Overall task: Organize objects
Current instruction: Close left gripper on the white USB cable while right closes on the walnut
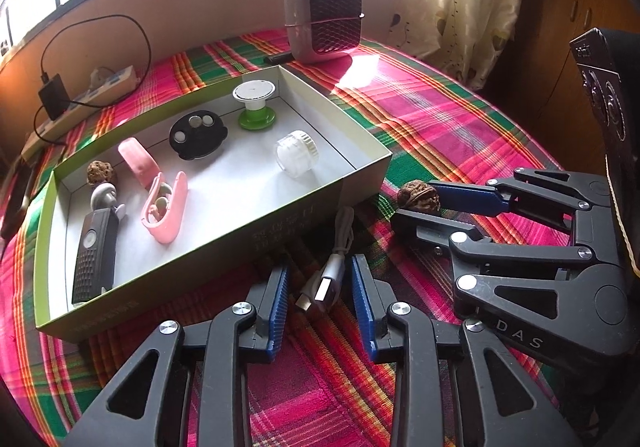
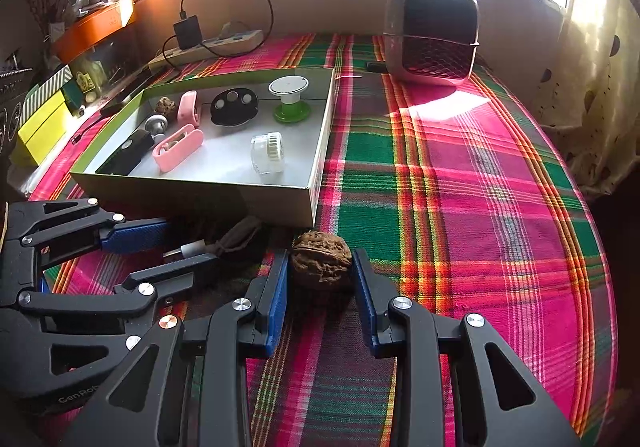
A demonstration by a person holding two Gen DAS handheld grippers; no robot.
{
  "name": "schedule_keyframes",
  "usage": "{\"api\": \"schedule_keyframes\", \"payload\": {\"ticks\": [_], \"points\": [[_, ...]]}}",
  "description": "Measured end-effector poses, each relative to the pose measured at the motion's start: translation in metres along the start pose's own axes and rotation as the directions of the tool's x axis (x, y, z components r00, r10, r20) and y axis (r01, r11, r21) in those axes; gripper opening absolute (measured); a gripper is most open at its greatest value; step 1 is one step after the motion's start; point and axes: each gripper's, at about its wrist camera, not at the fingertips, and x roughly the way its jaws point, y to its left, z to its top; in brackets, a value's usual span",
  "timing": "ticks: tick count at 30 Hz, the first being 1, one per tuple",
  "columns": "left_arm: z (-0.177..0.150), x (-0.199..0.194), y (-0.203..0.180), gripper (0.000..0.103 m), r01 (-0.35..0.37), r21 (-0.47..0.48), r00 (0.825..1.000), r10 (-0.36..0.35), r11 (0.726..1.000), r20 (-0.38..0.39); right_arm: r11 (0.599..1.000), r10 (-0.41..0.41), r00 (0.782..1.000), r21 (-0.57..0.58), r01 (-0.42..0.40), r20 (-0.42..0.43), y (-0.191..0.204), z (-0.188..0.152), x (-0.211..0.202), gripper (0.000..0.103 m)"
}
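Note:
A brown walnut (image 2: pixel 321 259) lies on the plaid cloth between the pads of my right gripper (image 2: pixel 320 271), which is open around it; it also shows in the left wrist view (image 1: pixel 419 197). My left gripper (image 1: pixel 320 297) is open around the plug of a coiled white USB cable (image 1: pixel 326 279), seen in the right wrist view too (image 2: pixel 192 249). An open cardboard box (image 1: pixel 362 189) holds a second walnut (image 1: pixel 98 173), pink clips (image 1: pixel 166 207), a black flashlight (image 1: pixel 94 263), a black round case (image 1: pixel 198 135), a green-and-white spool (image 1: pixel 256 103) and a clear jar (image 1: pixel 295 153).
A small grey heater (image 1: pixel 324 19) stands at the back of the plaid-covered table (image 2: pixel 480 187). A power strip with a black charger (image 1: pixel 76 99) lies at the back left. Yellow and striped boxes (image 2: pixel 40 127) sit at the far left in the right wrist view.

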Motion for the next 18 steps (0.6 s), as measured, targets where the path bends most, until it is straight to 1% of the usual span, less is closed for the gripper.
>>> {"api": "schedule_keyframes", "payload": {"ticks": [3, 18], "points": [[-0.0008, -0.0001, 0.0027, 0.021, -0.003, -0.005, 1.000, 0.003, 1.000, 0.003, 1.000, -0.003, 1.000, -0.003, 0.003, 0.000, 0.0001, -0.0003, -0.0003, 0.032], [-0.0029, -0.0007, 0.0023, 0.020, -0.007, 0.000, 1.000, 0.007, 1.000, 0.013, 1.000, -0.007, 1.000, -0.006, 0.007, -0.001, 0.0010, -0.0004, -0.0001, 0.032]]}}
